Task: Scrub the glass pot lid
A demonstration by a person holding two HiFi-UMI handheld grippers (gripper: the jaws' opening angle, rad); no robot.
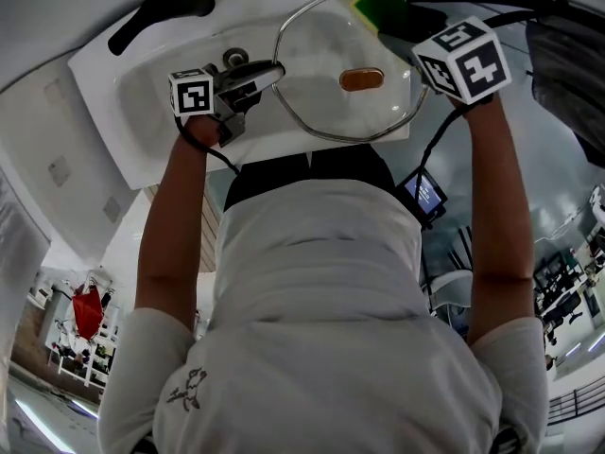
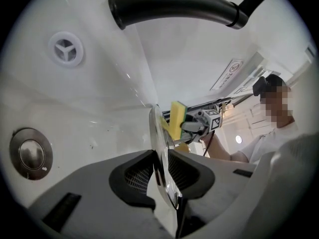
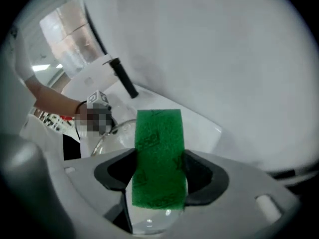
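Holding lid (image 1: 333, 57) over sink (image 1: 104, 76): L gripper (image 1: 272, 72) clamped on its metal rim, R gripper (image 1: 395, 19) pinching sponge (image 1: 378, 2) at far edge. Glass prob. stiff, slick, breakable, fairly heavy; rim safest hold.

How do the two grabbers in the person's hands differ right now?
The left gripper is clamped on the glass lid, while the right gripper is clamped on a green-and-yellow sponge. The left gripper holds the lid by its left rim over the sink; the right gripper holds the sponge at the opposite rim. Both are shut on something.
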